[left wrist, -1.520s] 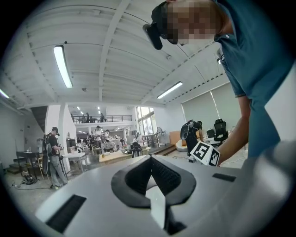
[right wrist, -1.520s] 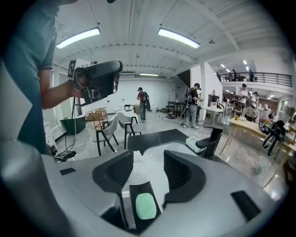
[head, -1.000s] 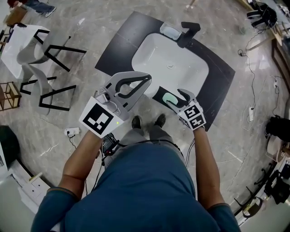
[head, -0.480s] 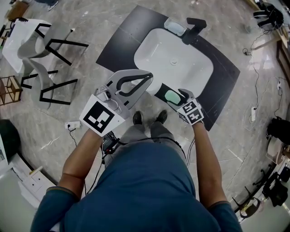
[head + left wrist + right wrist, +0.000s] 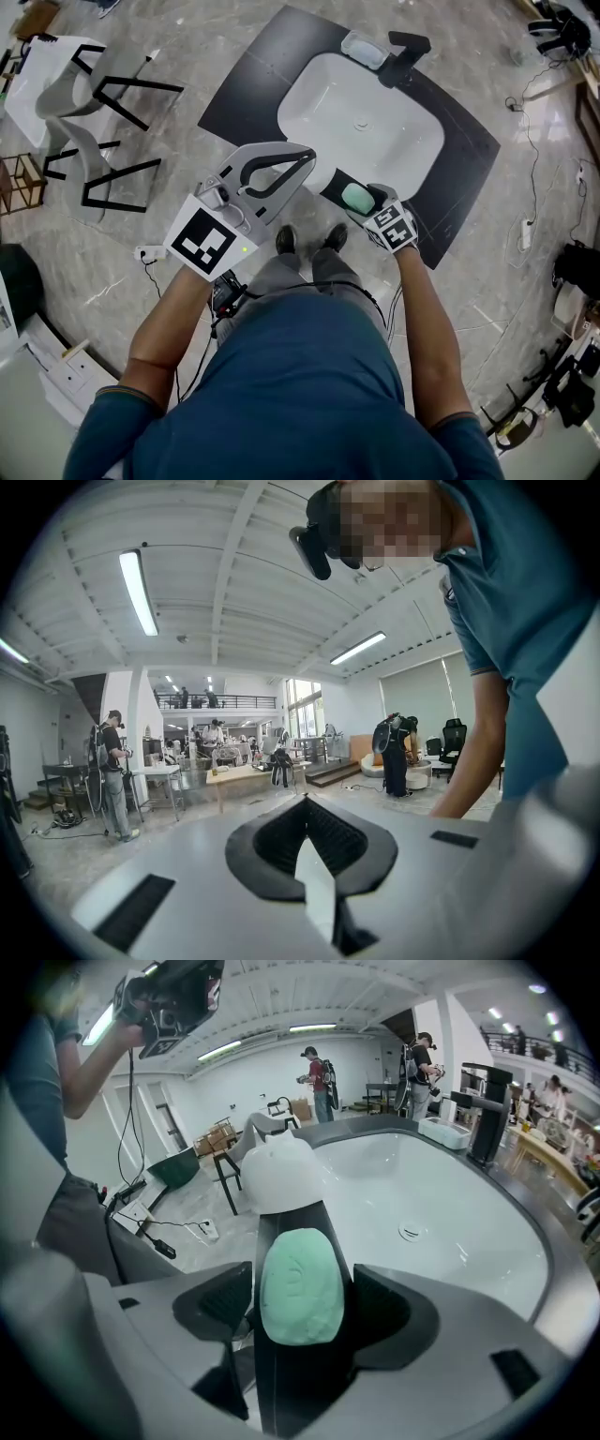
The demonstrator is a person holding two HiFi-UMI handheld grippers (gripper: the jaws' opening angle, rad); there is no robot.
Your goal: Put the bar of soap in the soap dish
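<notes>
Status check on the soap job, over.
Left gripper shut, empty. Right gripper open, jaws just opened, straddling the bar of soap on the counter edge, not gripped. Soap dish by faucet; nothing blocking.

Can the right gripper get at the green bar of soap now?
Probably yes: the right gripper has jaws that have just been opening; they stand apart on either side of the bar of soap, and nothing blocks them.
</notes>
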